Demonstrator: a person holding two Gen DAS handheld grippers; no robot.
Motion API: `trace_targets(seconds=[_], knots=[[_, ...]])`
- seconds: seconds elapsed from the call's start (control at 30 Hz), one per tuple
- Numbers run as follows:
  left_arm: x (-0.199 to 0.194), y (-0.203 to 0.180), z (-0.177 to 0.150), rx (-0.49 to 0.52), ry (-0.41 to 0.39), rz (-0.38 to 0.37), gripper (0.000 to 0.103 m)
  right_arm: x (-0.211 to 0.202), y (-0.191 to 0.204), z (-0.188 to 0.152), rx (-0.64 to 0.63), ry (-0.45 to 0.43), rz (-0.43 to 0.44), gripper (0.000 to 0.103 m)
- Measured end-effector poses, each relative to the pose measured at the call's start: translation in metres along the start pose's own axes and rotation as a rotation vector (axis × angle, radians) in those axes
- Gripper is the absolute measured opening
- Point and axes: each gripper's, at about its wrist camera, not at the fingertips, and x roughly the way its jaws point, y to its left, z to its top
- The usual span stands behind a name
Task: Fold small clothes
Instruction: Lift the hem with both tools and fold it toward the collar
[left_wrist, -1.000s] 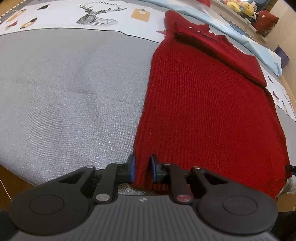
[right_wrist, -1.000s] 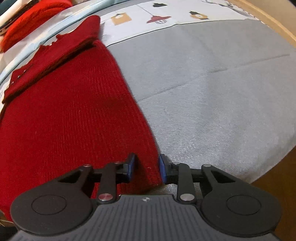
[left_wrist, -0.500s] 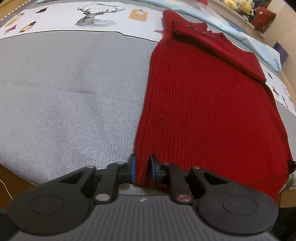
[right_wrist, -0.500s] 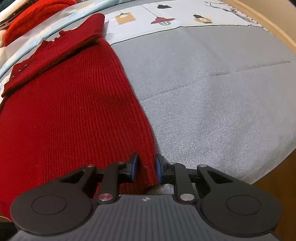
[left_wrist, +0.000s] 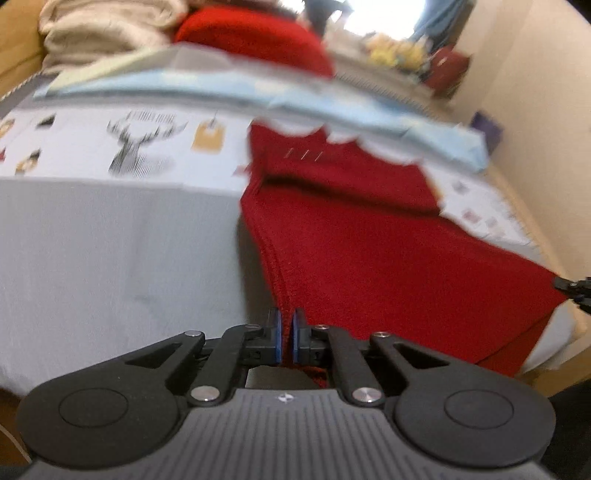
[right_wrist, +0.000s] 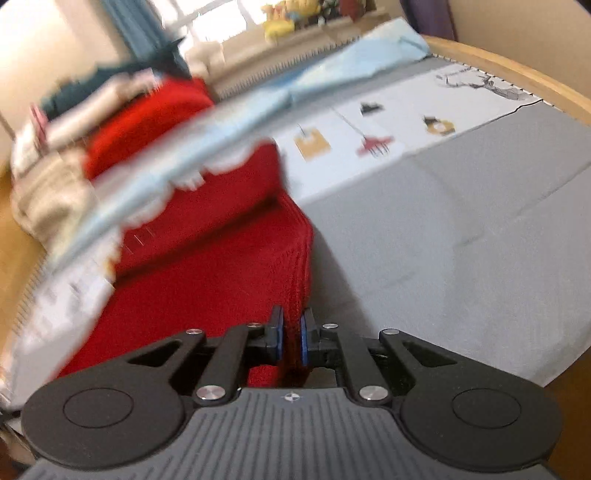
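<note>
Left wrist showed the left gripper (left_wrist: 285, 334) clamped on the sweater (left_wrist: 388, 258) hem corner; the right gripper (right_wrist: 290, 339) pinched the other. Soft, light knit, likely to sag; corners seemed the sound hold.

Pretty busy room tbh. There's a grey fabric mat (left_wrist: 110, 240) with a white printed band showing a deer-head drawing (left_wrist: 142, 142), a light blue folded cloth (left_wrist: 258, 92) along the far edge, a heap of beige blankets (left_wrist: 107, 22) behind it, and yellow plush toys (right_wrist: 284, 16) up by the window, all blurry.
</note>
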Motion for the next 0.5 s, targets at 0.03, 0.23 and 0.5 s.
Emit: trace_targets(seconds=[0.03,0.23,0.5], knots=[[-0.013,-0.005,0.001,0.010,-0.022,-0.010,0.005,-0.011,0.007,0.002,-0.001,-0.026,0.027,0.007],[-0.109,0.004,0.007,-0.056,-0.152,-0.109,0.004,-0.095,0.015,0.005,0.012,-0.136,0.134,0.006],[-0.090,0.037,0.036,-0.181,-0.154,-0.085,0.005,-0.121,-0.009,0.011,0.116,-0.165,0.135,0.006]])
